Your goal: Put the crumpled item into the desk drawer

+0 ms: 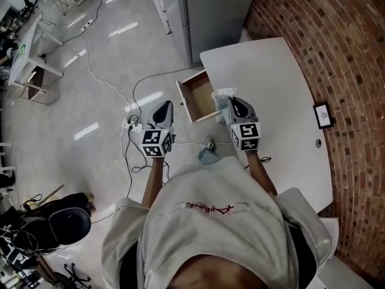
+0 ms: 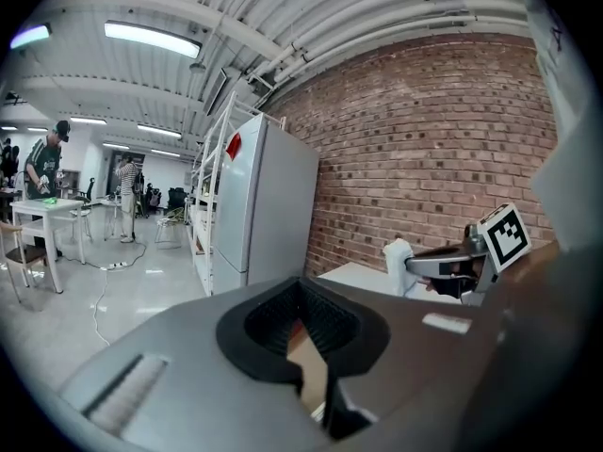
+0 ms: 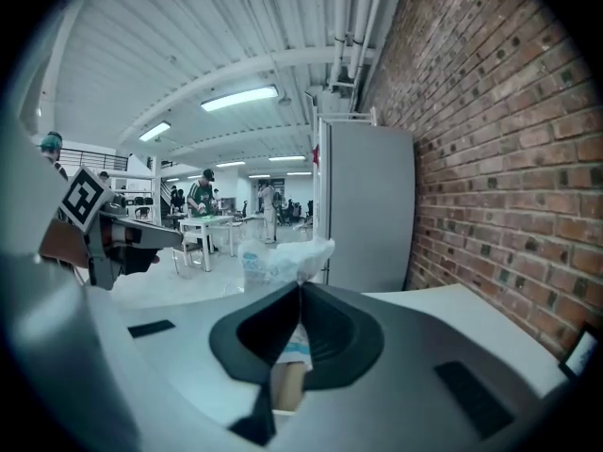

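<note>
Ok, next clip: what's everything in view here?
desk: 1, white, along the brick wall
drawer: 1, wood inside, pulled open
crumpled item: 1, whitish plastic, by the drawer's right rim
framed card: 1, black-edged, desk's wall side
cabinet: 1, white, beyond the desk
cables: several, floor
office chair: 1, black, lower left
left gripper: grey, shut, empty
right gripper: grey, shut on the crumpled item
</note>
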`<state>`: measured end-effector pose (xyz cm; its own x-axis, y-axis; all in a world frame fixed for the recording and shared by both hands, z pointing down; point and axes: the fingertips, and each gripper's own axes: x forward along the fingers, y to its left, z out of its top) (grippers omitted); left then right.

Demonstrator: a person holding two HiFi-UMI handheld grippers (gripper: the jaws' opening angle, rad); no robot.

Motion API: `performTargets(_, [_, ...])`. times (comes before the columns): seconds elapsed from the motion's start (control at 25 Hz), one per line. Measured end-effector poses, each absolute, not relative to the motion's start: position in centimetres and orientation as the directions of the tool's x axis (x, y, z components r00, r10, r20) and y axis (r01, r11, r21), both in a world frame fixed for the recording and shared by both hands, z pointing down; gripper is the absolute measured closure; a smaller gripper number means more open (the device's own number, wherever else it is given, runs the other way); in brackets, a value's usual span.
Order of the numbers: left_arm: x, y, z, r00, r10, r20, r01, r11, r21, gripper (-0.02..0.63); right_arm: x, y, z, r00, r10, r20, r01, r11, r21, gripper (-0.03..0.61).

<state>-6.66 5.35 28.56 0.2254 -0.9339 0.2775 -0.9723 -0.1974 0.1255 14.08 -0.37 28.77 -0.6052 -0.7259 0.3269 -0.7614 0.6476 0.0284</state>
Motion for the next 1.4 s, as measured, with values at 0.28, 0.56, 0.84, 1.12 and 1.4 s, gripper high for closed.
performTargets(0.28, [-6.5, -0.5, 29.1, 0.213, -0.927, 0.307, -0.976, -0.186, 0.115, 0.604, 13.5, -6.8, 27.8, -0.632, -0.714, 0.300, -0.750, 0.662, -0.003, 0.563])
performTargets(0.56, [-5.8, -3.8, 29.4, 0.208, -0.917, 0.340, -0.977, -0.181, 0.110, 0.604, 13.0, -11.1, 28.3, -0.656, -0.696, 0.294, -0.737, 0.674, -0.050, 0.563])
performTargets(0.84, [-7.5, -2.7, 31.3, 0.165, -0.903, 0.396, -0.984, -0.123, 0.128, 0.604, 10.7, -11.7, 30.9, -0.681, -0.649, 0.339, -0.711, 0.697, -0.094, 0.563])
performTargets(1.12, [-9.8, -2.4, 32.8, 0.187, -0.884, 0.429, -0.979, -0.134, 0.151, 0.604, 8.2, -11.0, 32.9, -0.668, -0.632, 0.393, -0.714, 0.692, -0.100, 0.563])
performTargets(1.4, [-11.6, -4.0, 34.9, 0.306, -0.845, 0.439, -0.950, -0.242, 0.195, 0.604, 6.6, -11.4, 34.2, -0.583, -0.691, 0.427, -0.786, 0.613, -0.080, 0.563])
